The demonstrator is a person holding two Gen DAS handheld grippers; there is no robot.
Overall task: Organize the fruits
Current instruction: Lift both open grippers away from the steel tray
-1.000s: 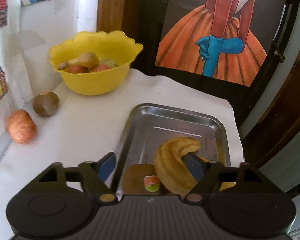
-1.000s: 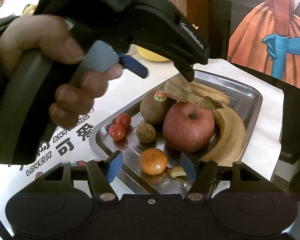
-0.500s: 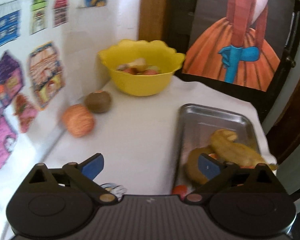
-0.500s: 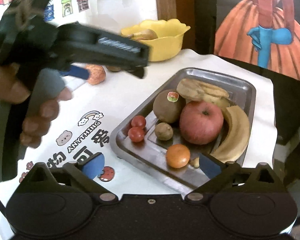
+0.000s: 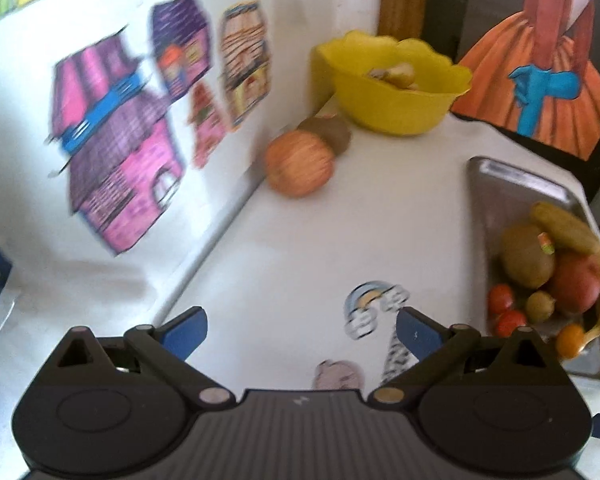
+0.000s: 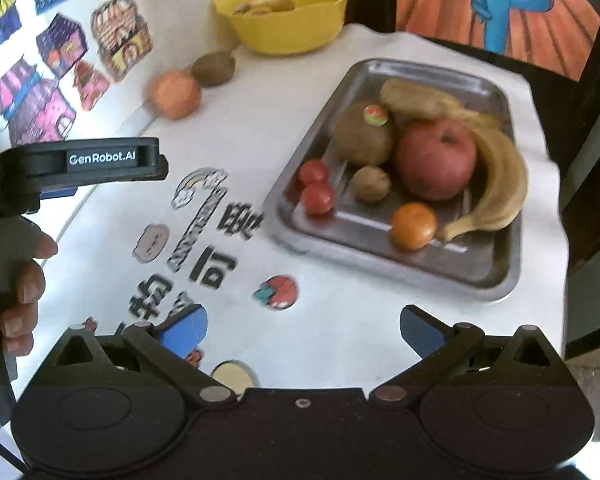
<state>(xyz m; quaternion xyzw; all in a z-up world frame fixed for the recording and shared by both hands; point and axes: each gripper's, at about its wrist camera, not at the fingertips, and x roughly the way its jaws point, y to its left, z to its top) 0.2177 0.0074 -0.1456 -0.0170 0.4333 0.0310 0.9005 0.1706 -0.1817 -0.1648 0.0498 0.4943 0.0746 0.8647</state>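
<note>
On a white-covered desk [image 6: 332,344] printed with cartoon motifs, a metal tray [image 6: 496,280] at the right of the right wrist view holds a red apple [image 6: 436,160], a large kiwi [image 6: 362,140] with a sticker, a small kiwi [image 6: 370,184], two cherry tomatoes [image 6: 316,188], a small orange [image 6: 414,220] and bananas [image 6: 500,184], the curved one lying along the tray's right side against the apple. At upper centre, a yellow bowl [image 6: 288,32] with a scalloped rim carries a few more fruits, too blurred to name. Between bowl and tray, toward the wall at left, an orange-red fruit [image 6: 176,94] and a brown kiwi [image 6: 214,68] sit just beside each other on the cloth, outside both containers. The right hand-held gripper [image 6: 302,328], at lower centre, has just been opening and stands with its jaws spread wide, nothing between them but bare cloth. The left hand-held gripper [image 5: 300,328], seen from its own camera, has likewise just been opening and is spread wide and empty; from the right wrist view its black body juts in from the left edge, gripped by a person's hand [image 6: 22,280]. Colourful house drawings [image 5: 116,152] cover the wall at left.
</note>
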